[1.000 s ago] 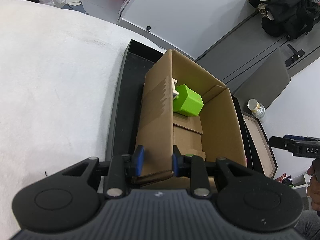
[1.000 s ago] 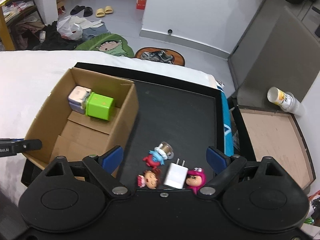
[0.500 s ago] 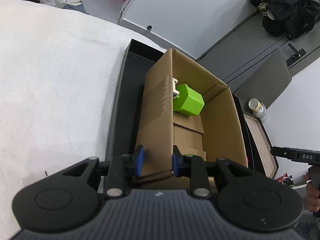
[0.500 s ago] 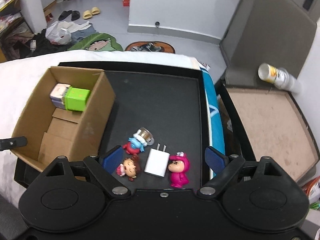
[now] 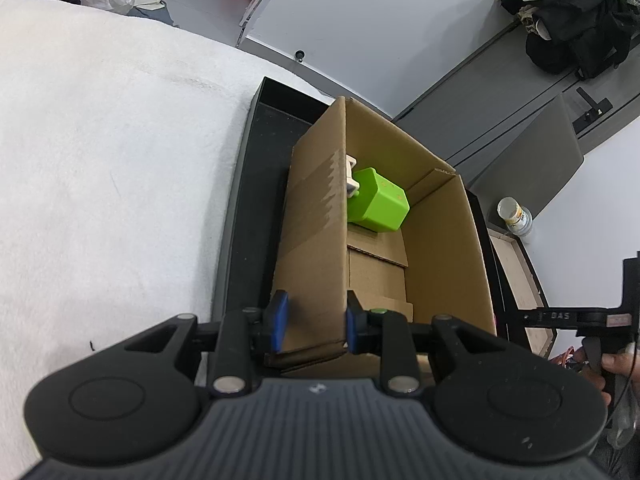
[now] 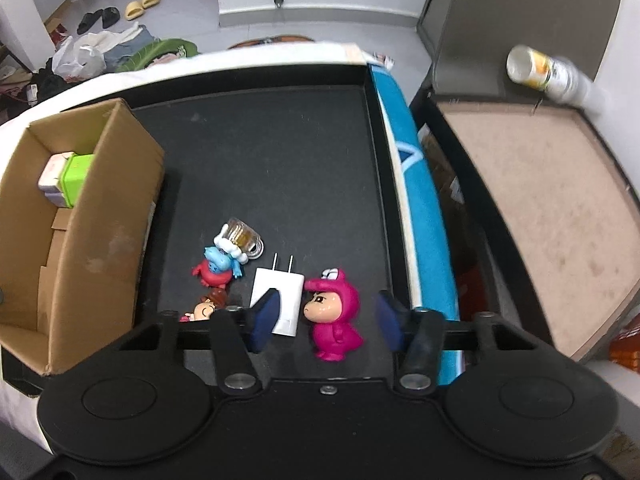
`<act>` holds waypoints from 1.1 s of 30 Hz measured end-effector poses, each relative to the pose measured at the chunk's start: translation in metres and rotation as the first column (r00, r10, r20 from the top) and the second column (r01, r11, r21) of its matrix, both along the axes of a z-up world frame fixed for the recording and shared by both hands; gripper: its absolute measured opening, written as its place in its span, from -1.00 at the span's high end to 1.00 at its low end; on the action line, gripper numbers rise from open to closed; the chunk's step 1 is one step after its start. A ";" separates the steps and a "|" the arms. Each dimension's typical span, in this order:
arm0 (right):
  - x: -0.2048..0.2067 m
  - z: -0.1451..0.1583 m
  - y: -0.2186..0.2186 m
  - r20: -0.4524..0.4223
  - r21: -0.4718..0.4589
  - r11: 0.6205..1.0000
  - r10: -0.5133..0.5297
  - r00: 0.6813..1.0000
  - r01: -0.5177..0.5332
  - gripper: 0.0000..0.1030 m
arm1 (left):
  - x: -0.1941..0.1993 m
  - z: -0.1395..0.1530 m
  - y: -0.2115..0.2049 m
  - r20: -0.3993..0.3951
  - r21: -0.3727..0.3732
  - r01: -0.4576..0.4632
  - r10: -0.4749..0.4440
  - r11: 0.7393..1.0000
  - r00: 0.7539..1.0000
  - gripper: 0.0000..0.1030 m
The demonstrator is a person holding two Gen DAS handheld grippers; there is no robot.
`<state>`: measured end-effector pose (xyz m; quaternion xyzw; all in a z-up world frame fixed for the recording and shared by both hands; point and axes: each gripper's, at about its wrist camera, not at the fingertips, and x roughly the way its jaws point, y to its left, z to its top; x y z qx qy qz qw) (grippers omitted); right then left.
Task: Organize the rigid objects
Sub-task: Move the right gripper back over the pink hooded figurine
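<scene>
While the black tray (image 6: 280, 152) sits on white bedding (image 5: 100, 160) | left gripper (image 5: 313, 322) pinches brown cardboard box (image 5: 440, 248) wall | right gripper (image 6: 326, 316) wide around pink hooded figurine (image 6: 334, 320) | white cube (image 5: 351, 174) half hidden

We see an open cardboard box (image 6: 76, 240) on the black tray's (image 6: 280, 148) left side, holding a green cube (image 5: 378, 200) touching a white block (image 6: 52, 174). Near the tray's front lie a pink figurine (image 6: 334, 320), a white plug (image 6: 280, 300), a blue-and-red figurine (image 6: 218, 264), a brown-haired figurine (image 6: 206, 308) and a clear mug (image 6: 242, 236)
</scene>
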<state>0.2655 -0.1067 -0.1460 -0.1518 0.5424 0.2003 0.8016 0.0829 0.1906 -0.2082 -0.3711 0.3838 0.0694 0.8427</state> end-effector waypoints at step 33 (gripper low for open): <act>0.005 -0.040 0.009 -0.091 -0.100 0.994 0.027 0.995 -0.036 0.26 | 0.001 -0.001 -0.002 -0.006 0.005 0.001 -0.001 1.000 1.000 0.48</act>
